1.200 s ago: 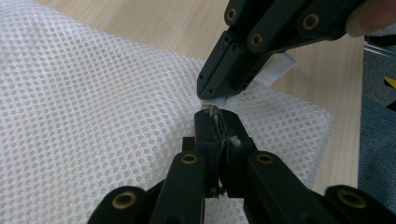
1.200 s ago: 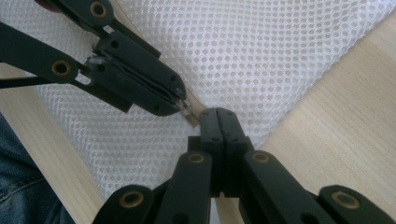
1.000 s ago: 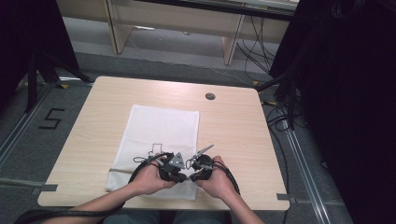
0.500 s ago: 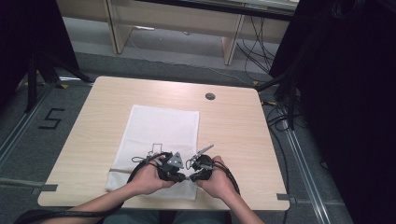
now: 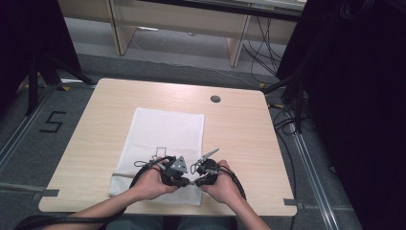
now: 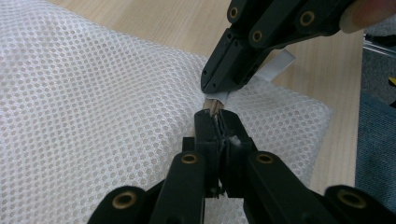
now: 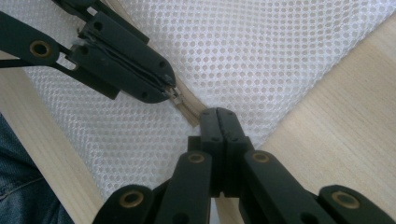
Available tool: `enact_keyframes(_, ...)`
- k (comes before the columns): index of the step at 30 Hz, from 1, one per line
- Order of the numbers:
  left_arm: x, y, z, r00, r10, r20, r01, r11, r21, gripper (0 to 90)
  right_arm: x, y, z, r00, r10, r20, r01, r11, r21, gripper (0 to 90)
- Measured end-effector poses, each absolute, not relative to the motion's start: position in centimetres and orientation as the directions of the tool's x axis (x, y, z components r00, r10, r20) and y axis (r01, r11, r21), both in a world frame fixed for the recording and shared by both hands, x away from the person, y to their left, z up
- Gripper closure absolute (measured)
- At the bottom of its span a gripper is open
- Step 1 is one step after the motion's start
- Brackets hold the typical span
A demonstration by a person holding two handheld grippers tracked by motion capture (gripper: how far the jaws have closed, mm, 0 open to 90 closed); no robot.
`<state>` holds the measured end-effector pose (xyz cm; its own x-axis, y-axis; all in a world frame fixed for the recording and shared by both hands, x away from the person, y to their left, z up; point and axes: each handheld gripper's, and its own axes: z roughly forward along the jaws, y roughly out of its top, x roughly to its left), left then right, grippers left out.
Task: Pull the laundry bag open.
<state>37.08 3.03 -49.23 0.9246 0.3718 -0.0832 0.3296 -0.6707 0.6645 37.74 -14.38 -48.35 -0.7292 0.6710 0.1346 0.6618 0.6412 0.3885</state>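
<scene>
Both hand-held grippers pinch the mesh bag's [image 5: 163,143] zip at its near edge: left hand-held gripper [image 6: 215,122] apparently on the slider, right hand-held gripper [image 7: 217,115] on the tape end. Pull them steadily apart along the zip, keeping the tape taut.

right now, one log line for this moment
left gripper: shut on zipper | right gripper: shut on zipper | mesh bag: flat on table

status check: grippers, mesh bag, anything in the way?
Left gripper shut on zipper pull. Right gripper shut on zipper tape end. White mesh bag flat on table. Nothing in the way.
</scene>
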Motion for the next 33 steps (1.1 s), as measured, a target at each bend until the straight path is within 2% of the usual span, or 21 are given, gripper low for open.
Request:
enact_keyframes(7, 37.05, 3.1, -49.12, 0.924, 0.374, -0.078, 0.328, -0.674, 0.662, 87.3, 37.81, -14.3, -48.4, -0.749, 0.654, 0.109, 0.635, 0.662, 0.397, 90.0)
enact_keyframes(12, 37.05, 3.22, -49.05, 0.925, 0.371, -0.076, 0.325, -0.675, 0.662, 87.2, 37.6, -14.18, -48.33, -0.732, 0.67, 0.122, 0.657, 0.648, 0.385, 90.0)
enact_keyframes(33, 37.02, 3.75, -48.87, 0.921, 0.381, -0.08, 0.335, -0.669, 0.663, 87.2, 37.83, -14.33, -48.41, -0.748, 0.654, 0.112, 0.637, 0.66, 0.398, 90.0)
